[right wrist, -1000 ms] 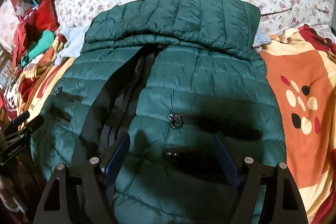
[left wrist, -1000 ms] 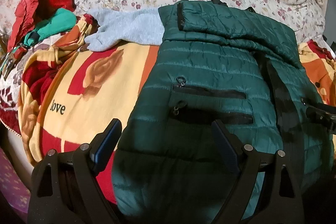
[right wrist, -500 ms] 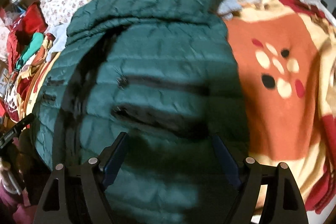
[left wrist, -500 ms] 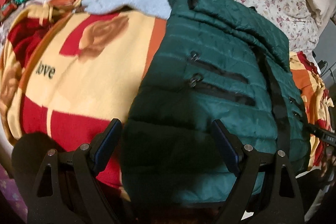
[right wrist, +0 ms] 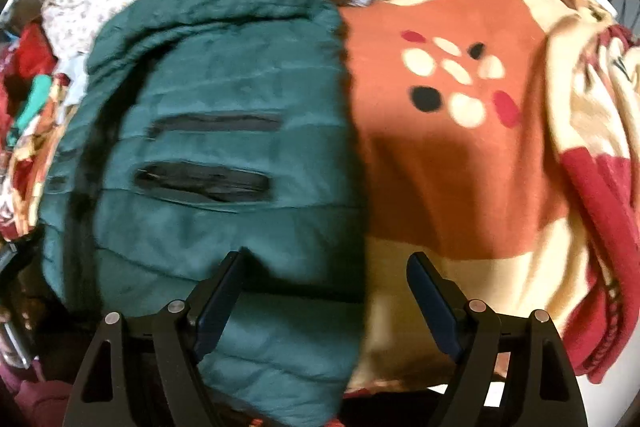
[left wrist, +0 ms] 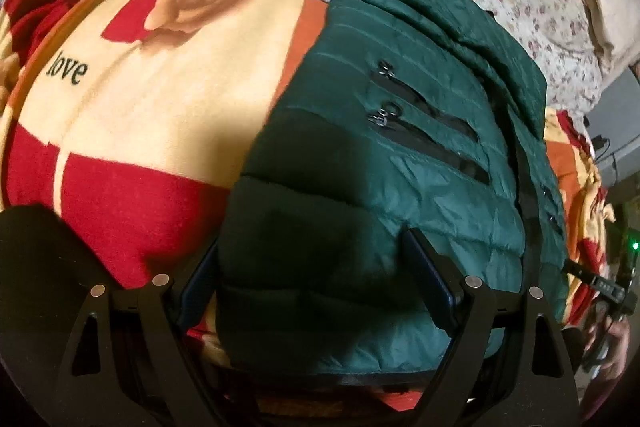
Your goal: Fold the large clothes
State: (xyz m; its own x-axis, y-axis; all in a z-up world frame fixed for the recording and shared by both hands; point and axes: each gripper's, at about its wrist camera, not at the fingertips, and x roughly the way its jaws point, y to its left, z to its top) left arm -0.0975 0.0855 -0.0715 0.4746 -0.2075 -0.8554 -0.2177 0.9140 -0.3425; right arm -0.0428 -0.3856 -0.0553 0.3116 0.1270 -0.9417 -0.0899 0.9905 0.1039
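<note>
While jaws gape | left hand-held gripper (left wrist: 316,279), right hand-held gripper (right wrist: 328,287) | over green jacket (left wrist: 400,155)

Both tools slid outward to the jacket's (left wrist: 400,187) sides.

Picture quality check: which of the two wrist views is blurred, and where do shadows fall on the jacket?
Left wrist view: sharp; a dark shadow covers the near end of the jacket between the open left gripper's fingers; strong fisheye bending of the blanket. Right wrist view: motion blur smears the jacket and blanket, though the right gripper stays crisp; shadow along the jacket's right edge.
</note>
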